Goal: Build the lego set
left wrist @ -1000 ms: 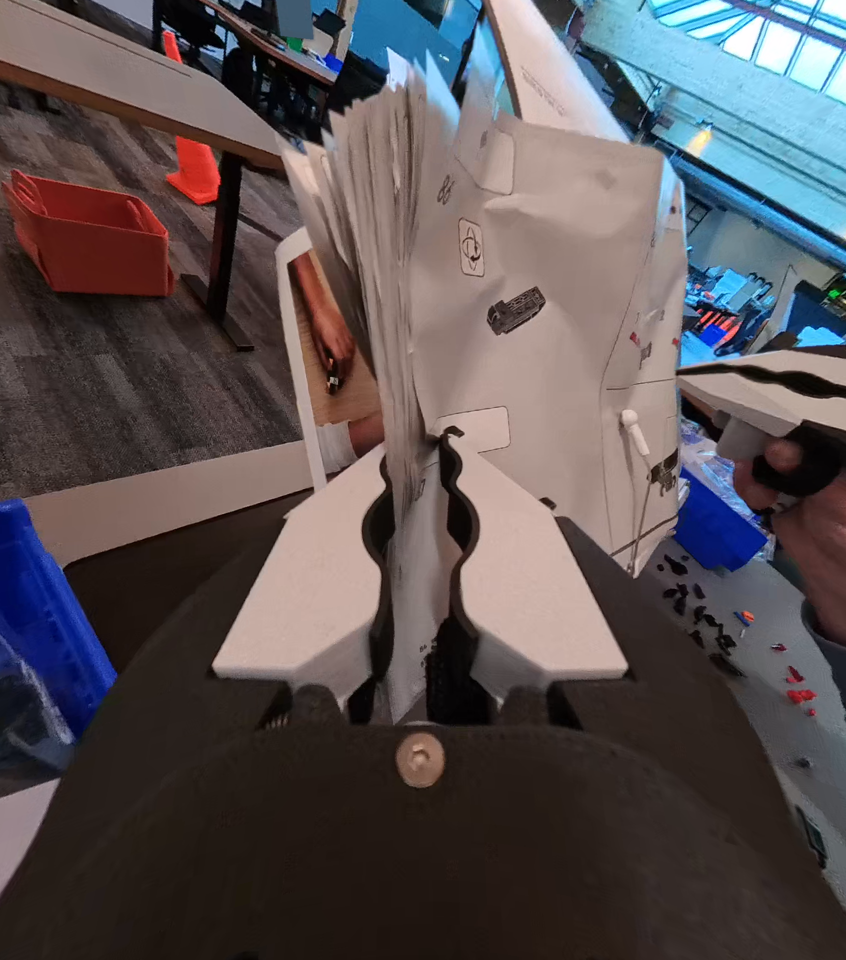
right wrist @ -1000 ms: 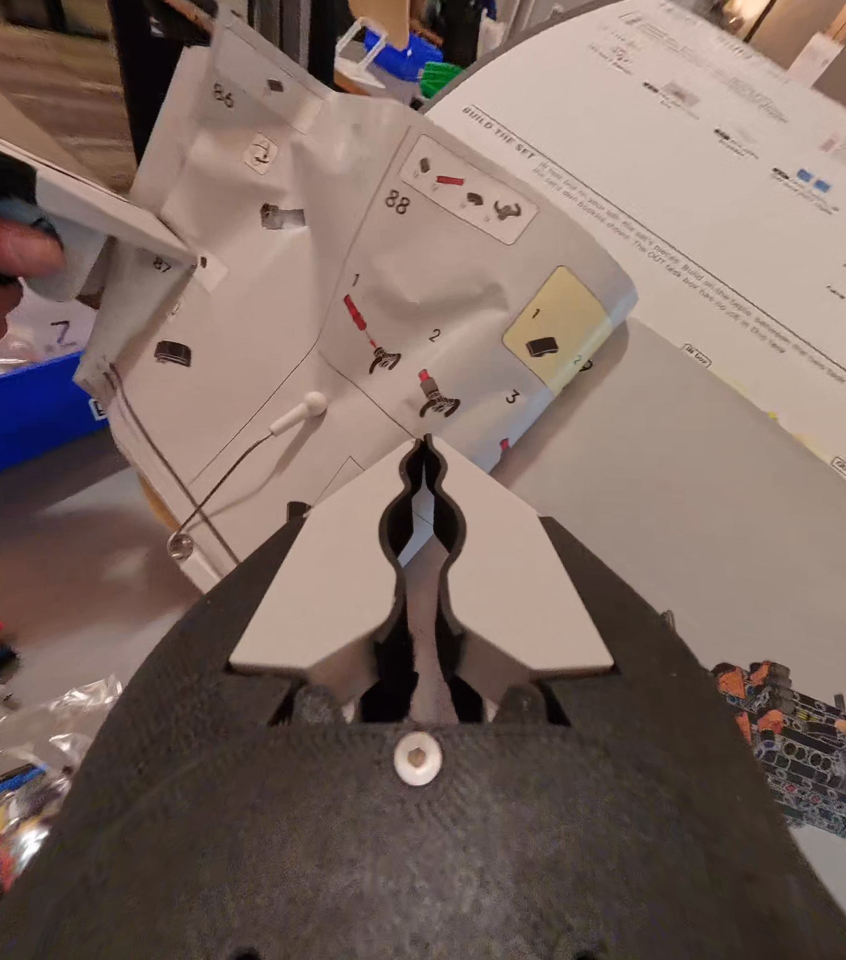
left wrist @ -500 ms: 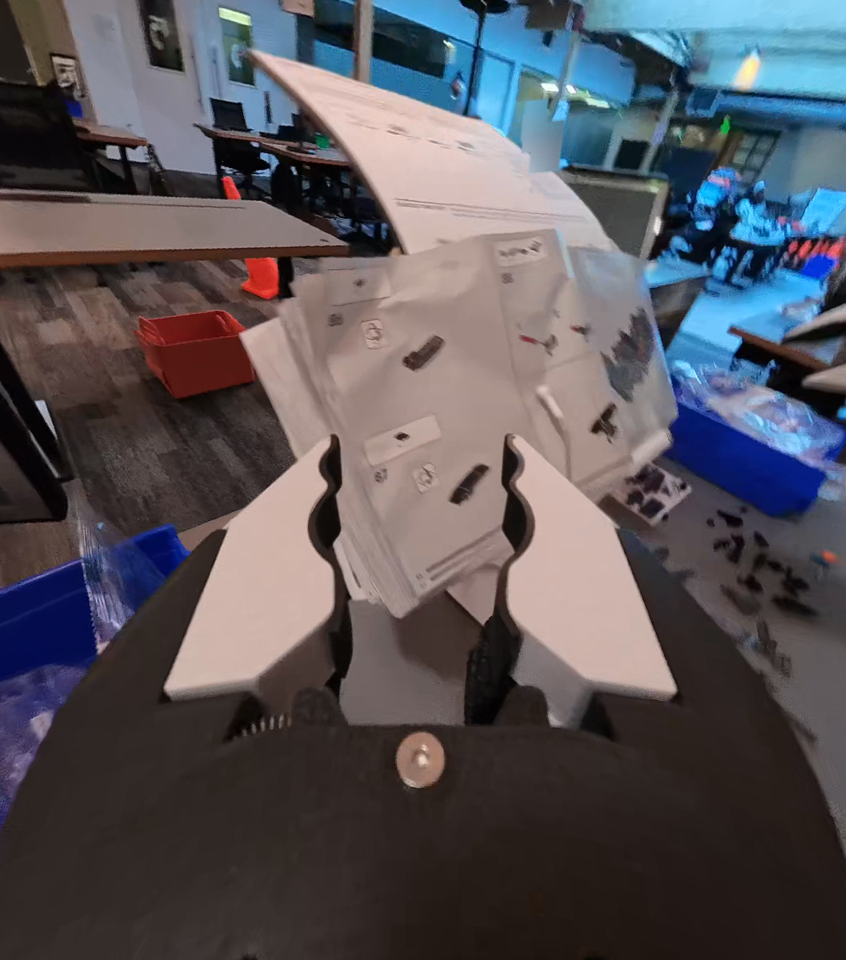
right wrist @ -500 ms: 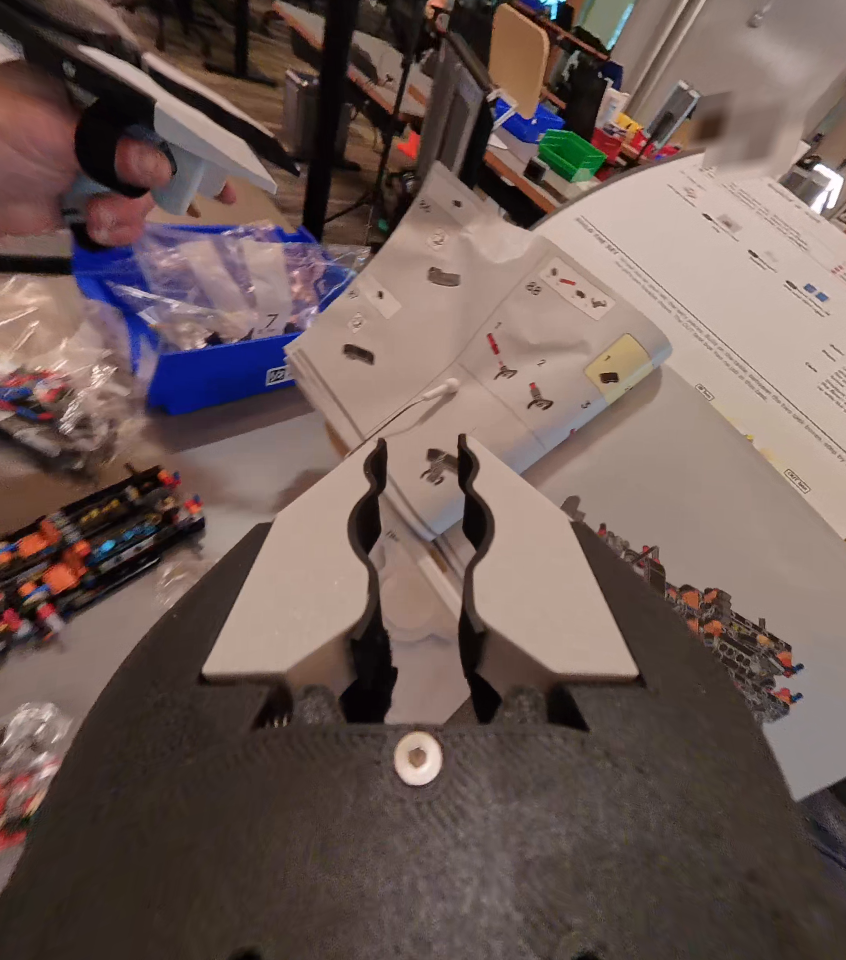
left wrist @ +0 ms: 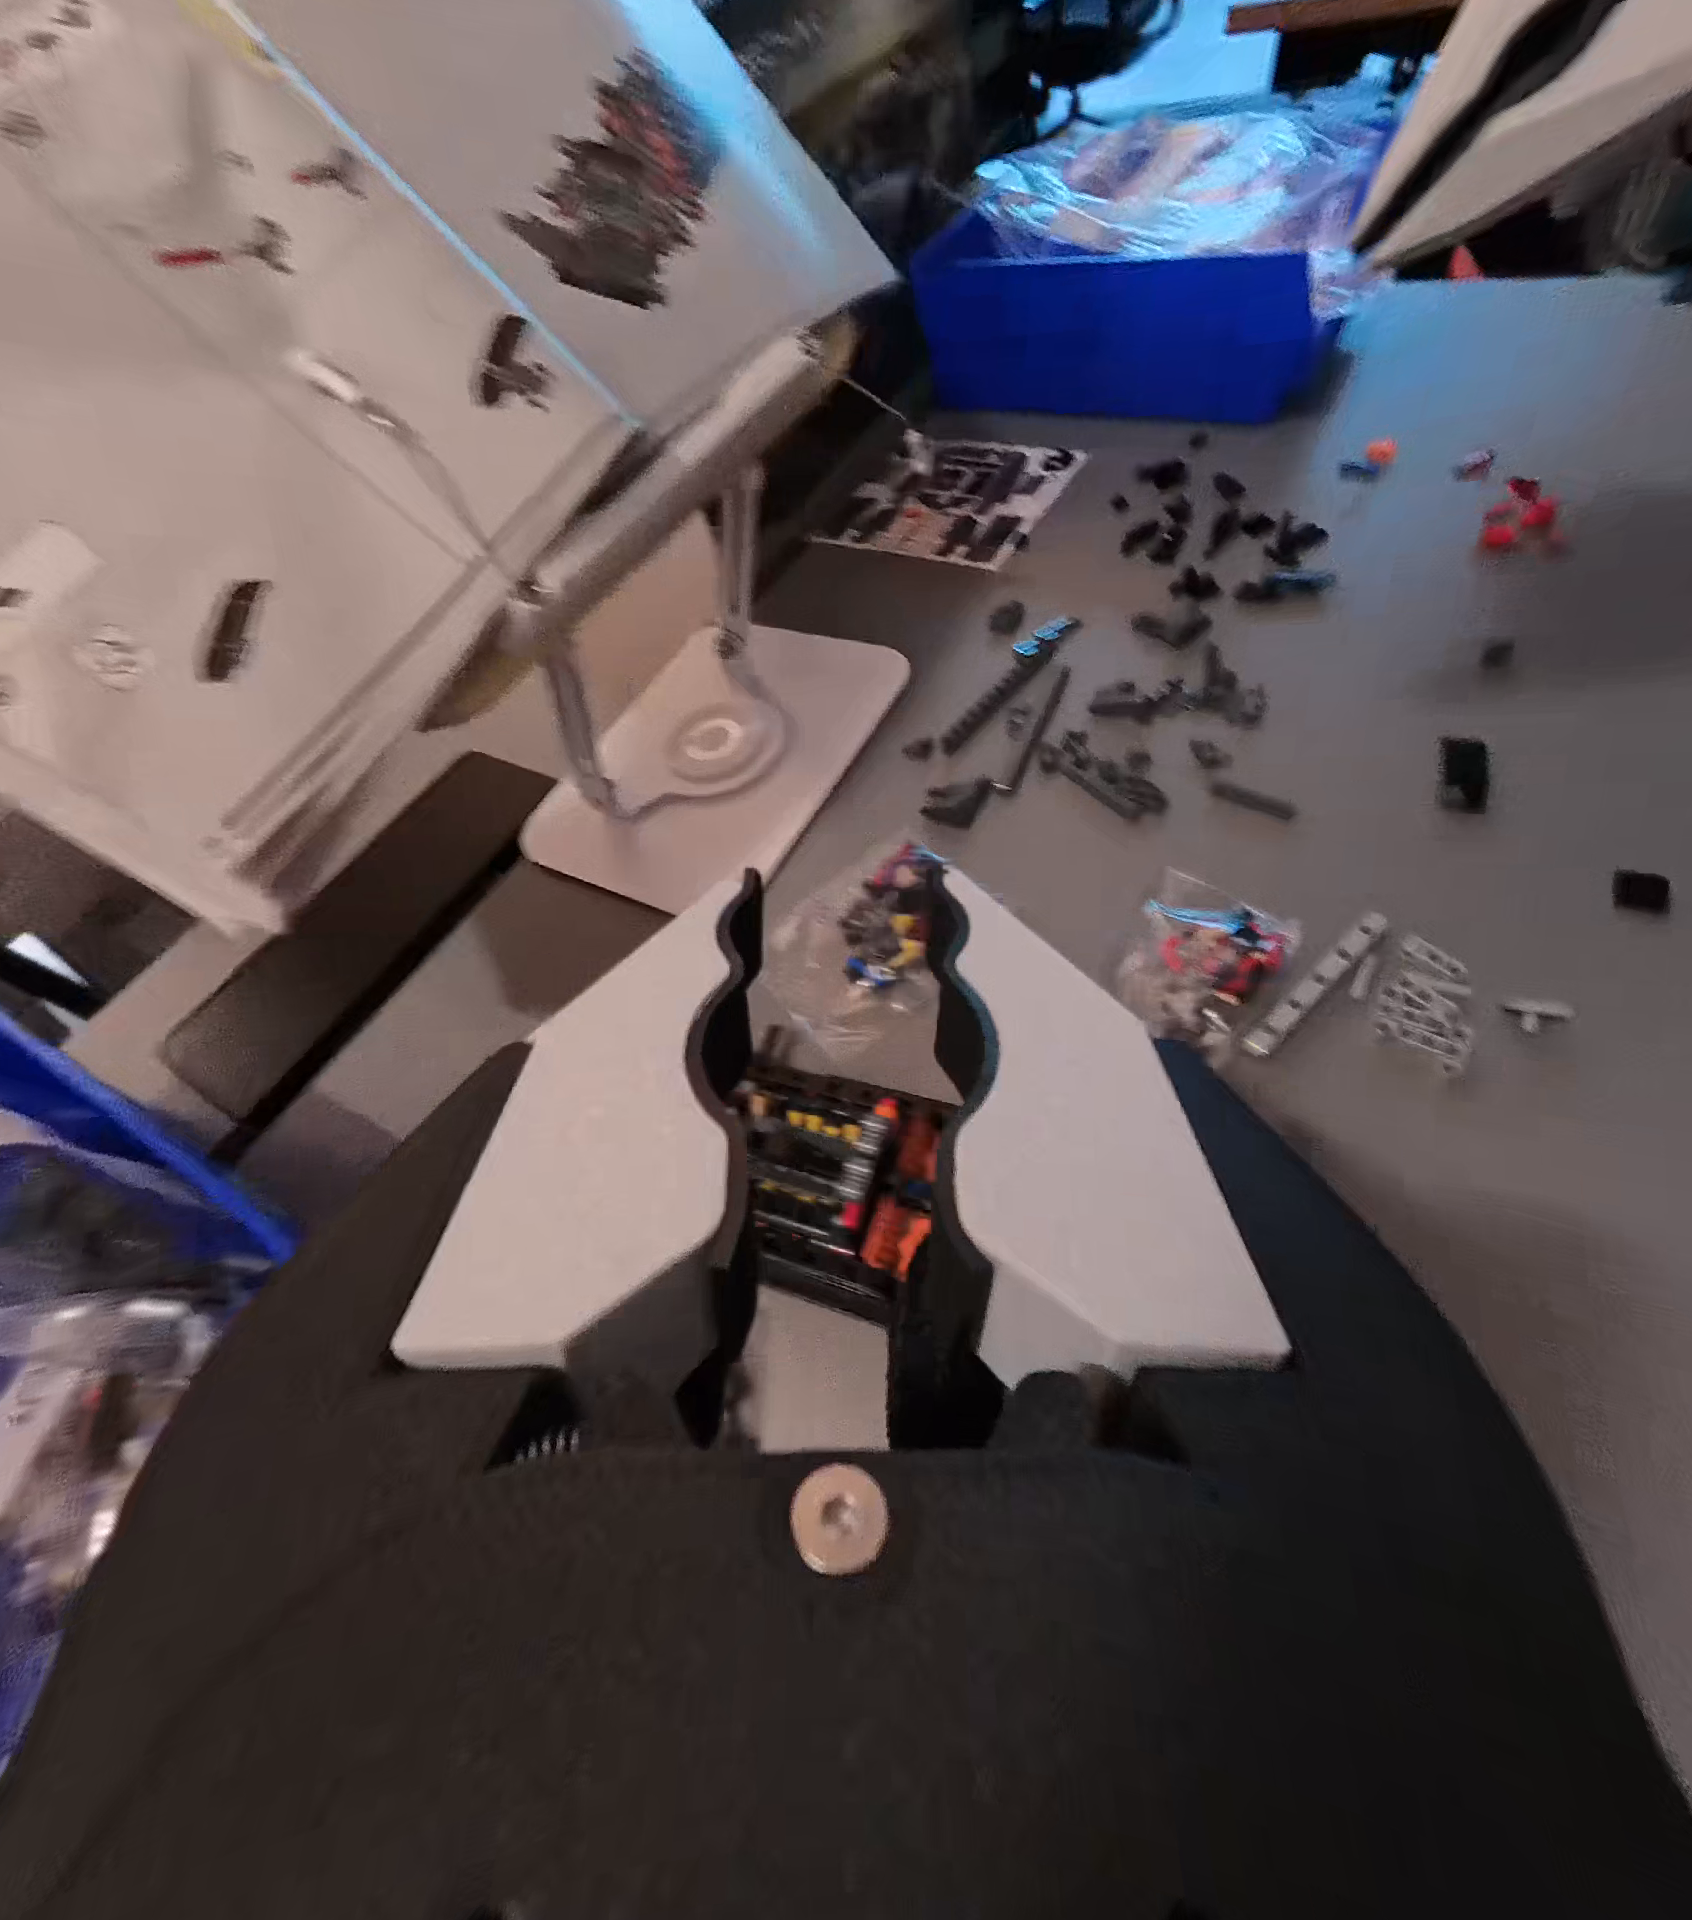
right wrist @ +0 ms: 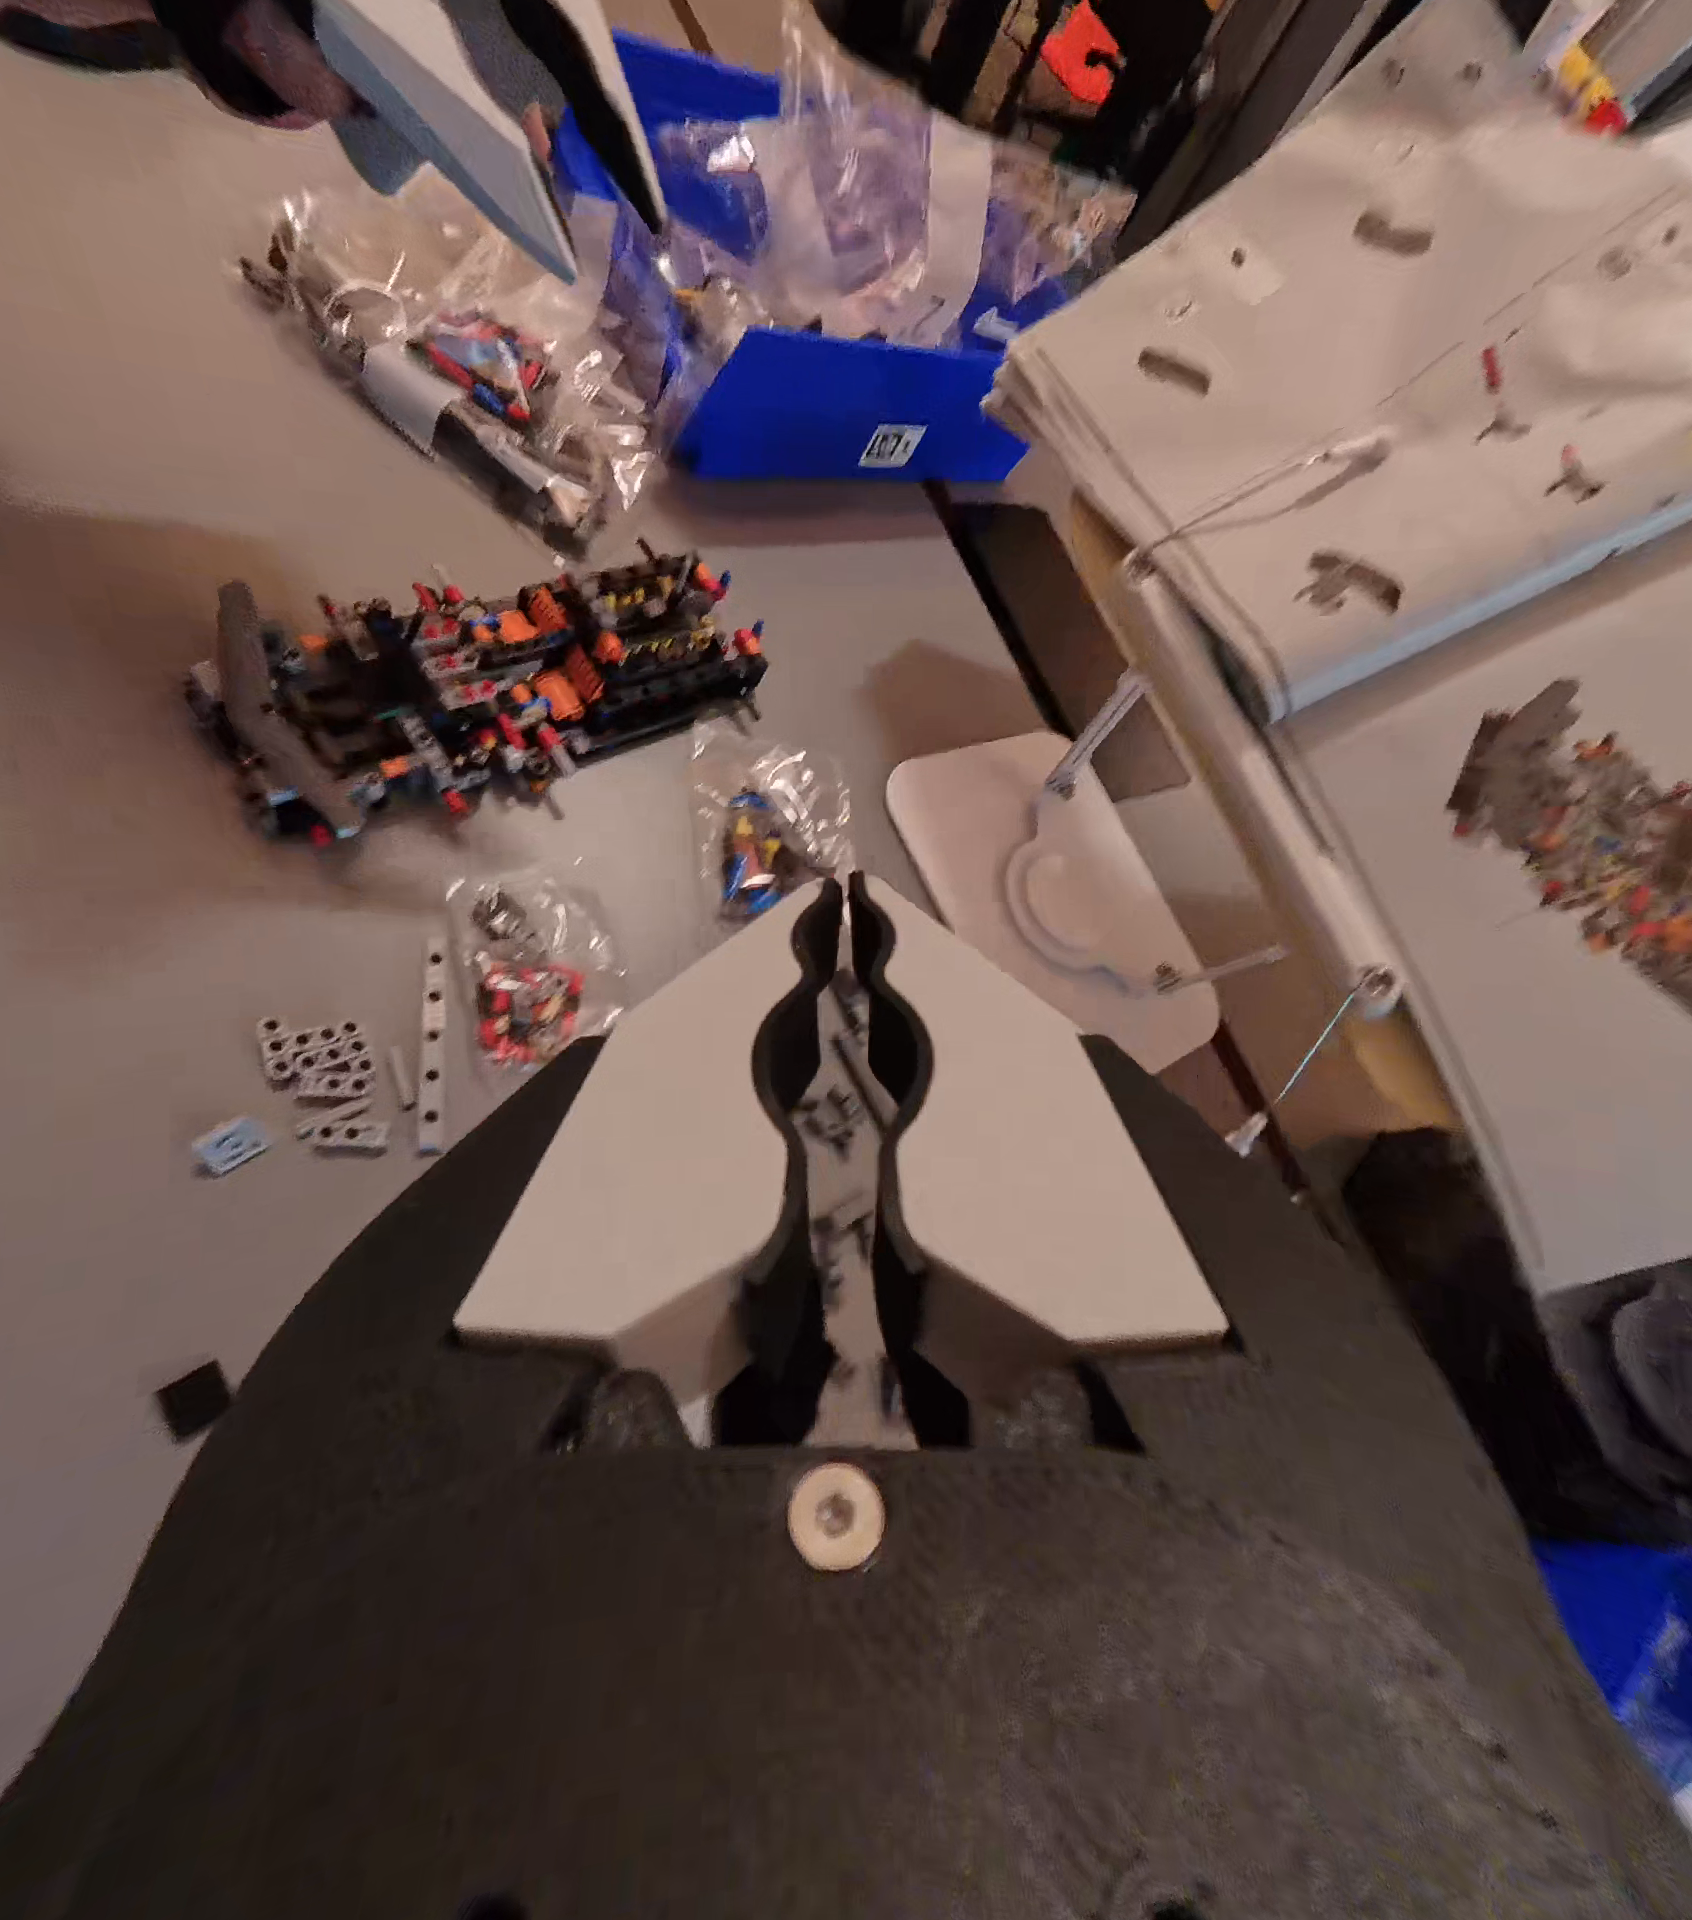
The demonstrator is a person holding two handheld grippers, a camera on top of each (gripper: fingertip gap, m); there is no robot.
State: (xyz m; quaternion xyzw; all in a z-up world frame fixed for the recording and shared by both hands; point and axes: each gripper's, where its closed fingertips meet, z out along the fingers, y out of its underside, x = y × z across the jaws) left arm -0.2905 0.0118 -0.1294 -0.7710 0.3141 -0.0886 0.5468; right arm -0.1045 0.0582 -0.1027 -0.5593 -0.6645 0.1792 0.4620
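Two hand-held grippers: left (left wrist: 847, 914) agape, right (right wrist: 844, 894) pinched, empty, above knobbly lego build (right wrist: 478, 686).

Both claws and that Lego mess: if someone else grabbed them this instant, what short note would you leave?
Left claw: open, empty, above the model.
Right claw: shut, nothing seen in it, above the table.
Model: part-built, lying on the table.
Booklet: open on its stand, right of the model.
Parts: small bags by the stand, grey beams nearer, loose black pieces, more bags in the blue bin.
Done: a long section of the model.
Left: check the open page, pick the next pieces, add them.
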